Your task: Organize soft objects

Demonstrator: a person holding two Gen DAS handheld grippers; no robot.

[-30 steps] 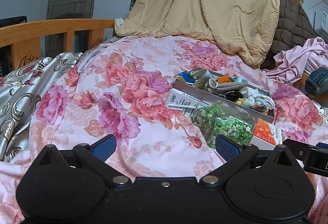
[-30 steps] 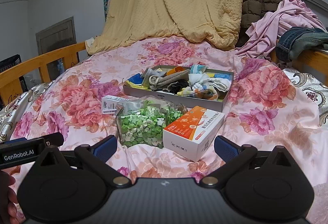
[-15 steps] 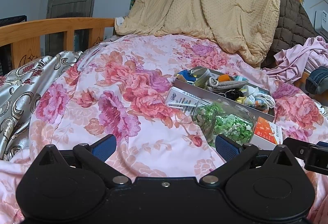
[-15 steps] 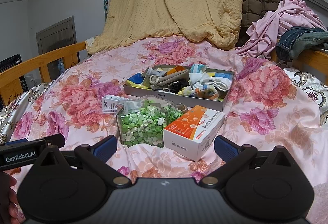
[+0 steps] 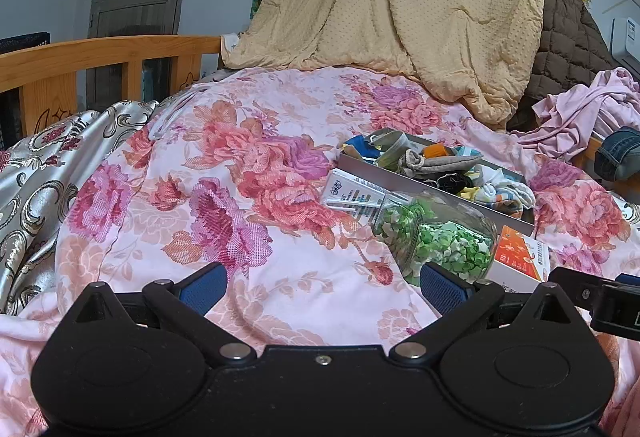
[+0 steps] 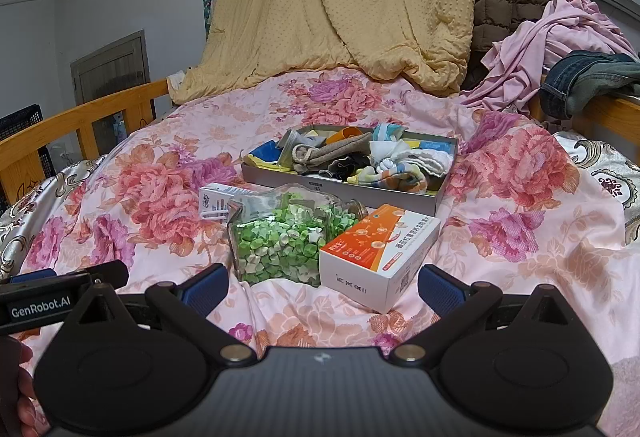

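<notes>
- Socks and small cloth pieces point(image 6: 360, 161) piled loose in a shallow grey tray point(image 6: 438, 197), at 12 o'clock from the right gripper, mid-bed on the floral quilt point(image 6: 160, 197); in the left wrist view the same pile point(image 5: 448, 173) sits at 2 o'clock.
- Just in front of the tray: clear jar of green bits point(image 6: 280, 237) lying on its side, orange-white box point(image 6: 376, 249) touching it on the right, small white carton point(image 6: 214, 199) at its 10 o'clock.
- Right gripper point(image 6: 322, 287) jaws spread wide, nothing between them, low over the quilt, near the box.
- Left gripper point(image 5: 322, 287) also spread and empty, jar at its 1 o'clock.
- Step, likely: reach to the tray for one piece. Go over the jar and box, not through them; the jar may roll.
- Pinch one sock on top, lift straight up so neighbours don't drag out.
- Yellow blanket point(image 6: 340, 5) and pink clothes point(image 6: 552, 49) at 12–2 o'clock, well apart.
</notes>
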